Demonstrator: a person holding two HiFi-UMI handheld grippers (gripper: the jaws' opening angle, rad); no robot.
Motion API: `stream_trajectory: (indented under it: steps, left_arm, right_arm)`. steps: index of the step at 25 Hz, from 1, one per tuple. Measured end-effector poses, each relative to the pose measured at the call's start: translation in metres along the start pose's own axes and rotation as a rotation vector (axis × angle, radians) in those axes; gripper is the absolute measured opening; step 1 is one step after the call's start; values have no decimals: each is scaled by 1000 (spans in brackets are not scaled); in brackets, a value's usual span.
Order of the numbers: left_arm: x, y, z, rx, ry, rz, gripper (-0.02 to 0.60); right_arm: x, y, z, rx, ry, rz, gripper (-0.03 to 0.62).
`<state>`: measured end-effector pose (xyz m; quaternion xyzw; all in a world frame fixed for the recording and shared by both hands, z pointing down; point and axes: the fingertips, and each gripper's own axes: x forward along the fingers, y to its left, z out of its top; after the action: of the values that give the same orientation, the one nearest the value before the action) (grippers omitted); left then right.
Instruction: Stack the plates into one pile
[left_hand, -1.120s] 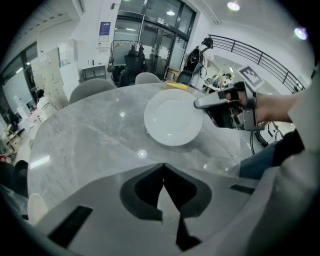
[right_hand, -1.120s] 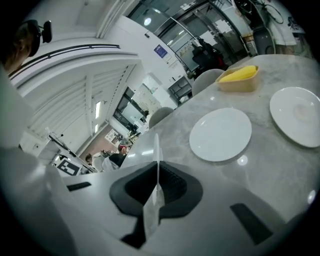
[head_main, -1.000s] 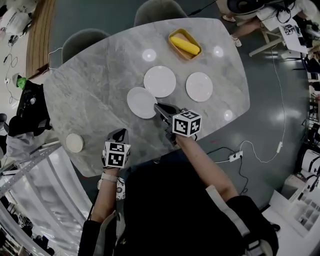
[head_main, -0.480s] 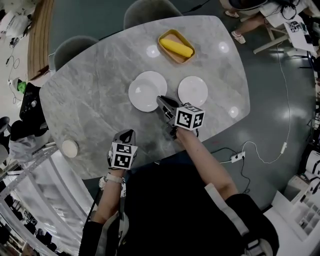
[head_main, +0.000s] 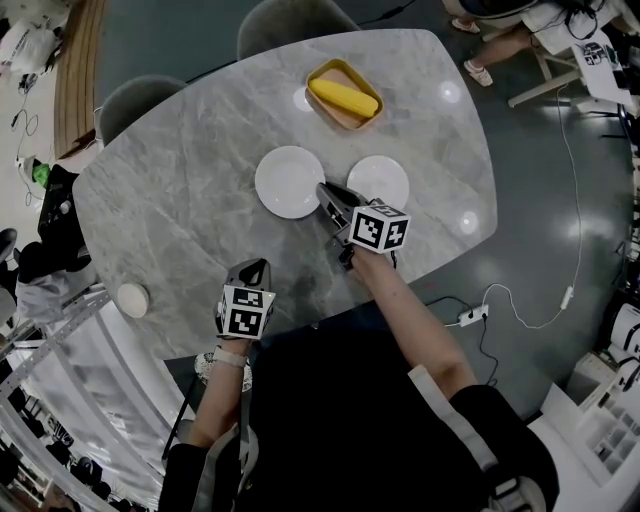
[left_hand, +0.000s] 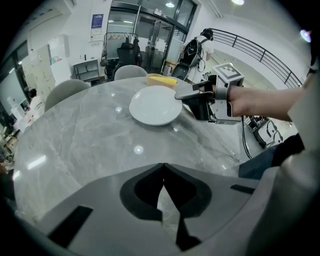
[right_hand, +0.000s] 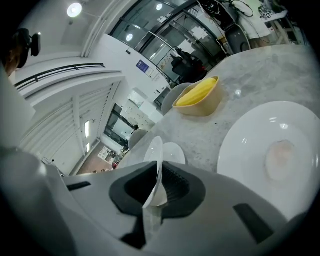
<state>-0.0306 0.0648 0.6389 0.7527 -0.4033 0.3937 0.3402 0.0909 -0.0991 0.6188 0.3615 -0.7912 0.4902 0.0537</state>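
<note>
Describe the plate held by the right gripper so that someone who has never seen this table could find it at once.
On the grey marble table, nearer the person than the yellow dish, two white plates lie side by side. It is the left plate in the head view. Unlike the right plate, which lies free, its rim is pinched by the right gripper.

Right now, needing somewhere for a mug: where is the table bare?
Bare: the wide left stretch between the held plate and the small white dish. Crowded: around that plate, the other plate, the yellow dish and the right gripper.
</note>
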Motion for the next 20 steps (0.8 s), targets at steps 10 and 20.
stream_trajectory:
  steps: [10, 20]
  left_arm:
    - [1, -6, -1, -22, 10, -5, 9]
    - [4, -10, 0, -7, -2, -8, 9]
  right_arm:
    - [-2, -19, 5, -87, 40, -72, 40]
    - [-4, -21, -6, -345, 213, -170, 212]
